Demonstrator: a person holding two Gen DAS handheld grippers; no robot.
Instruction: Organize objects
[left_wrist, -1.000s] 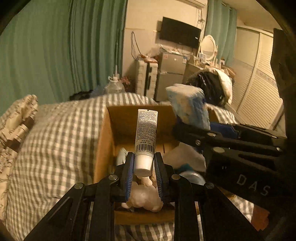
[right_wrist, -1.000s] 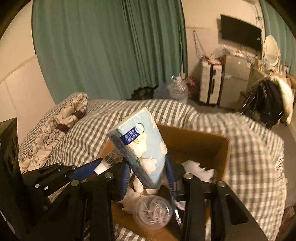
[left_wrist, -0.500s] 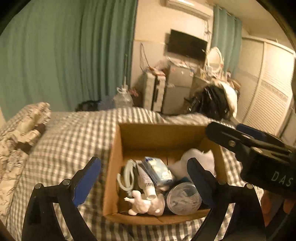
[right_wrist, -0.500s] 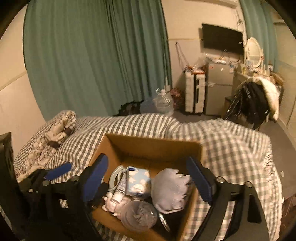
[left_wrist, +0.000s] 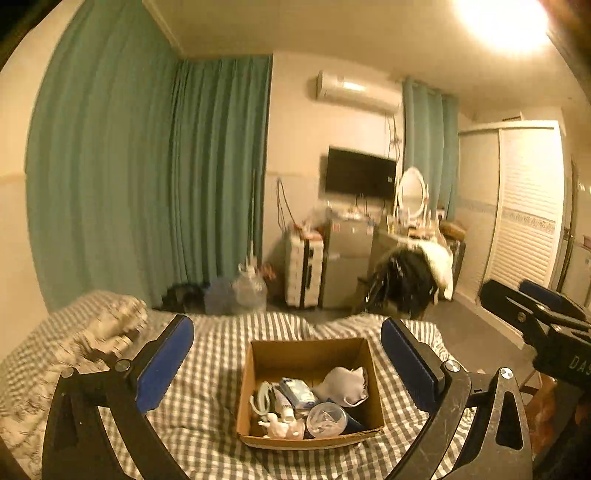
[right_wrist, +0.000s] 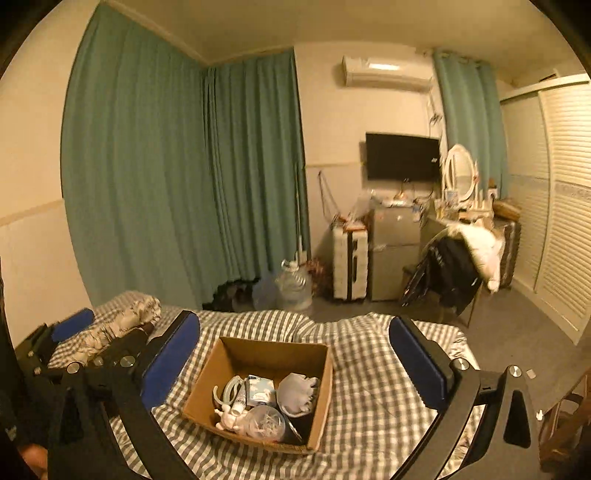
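Black angular plastic arms with flat blue rubber-like pads form the left gripper (left_wrist: 287, 363); its jaws have just been opening and are spread wide, with nothing pressed between the pads, though the open brown corrugated cardboard box (left_wrist: 309, 349) is framed in the gap beyond them. The right gripper (right_wrist: 294, 363), of the same black frame and blue padding, is likewise parted as wide as it goes after just opening, and nothing is gripped by it. Both tools are held above and short of the box, apart from it.

The box is square-sided with a matte, creased rim, and is set on a soft bed cover of grey-and-white checked cloth (left_wrist: 207, 391). Inside the box, against its near wall, a small glossy white figurine (left_wrist: 279, 428) is seen, with a clear round plastic tub of thin sticks (left_wrist: 325, 421) just beside it. Behind these a slim white tube with a printed label (left_wrist: 282, 402) and a soft pale-blue packet of tissues (left_wrist: 297, 391) are laid side by side. A pale curved hook-shaped piece (left_wrist: 258, 397) is lodged by the box's left wall, and a crumpled light grey moulded cup-shaped mask (left_wrist: 345, 382) is propped toward the right wall.

To the left of the box a rumpled floral-printed pillow (right_wrist: 125, 321) is lying on the cover. Beyond the box, long pleated teal curtains (right_wrist: 177, 184) are hung.
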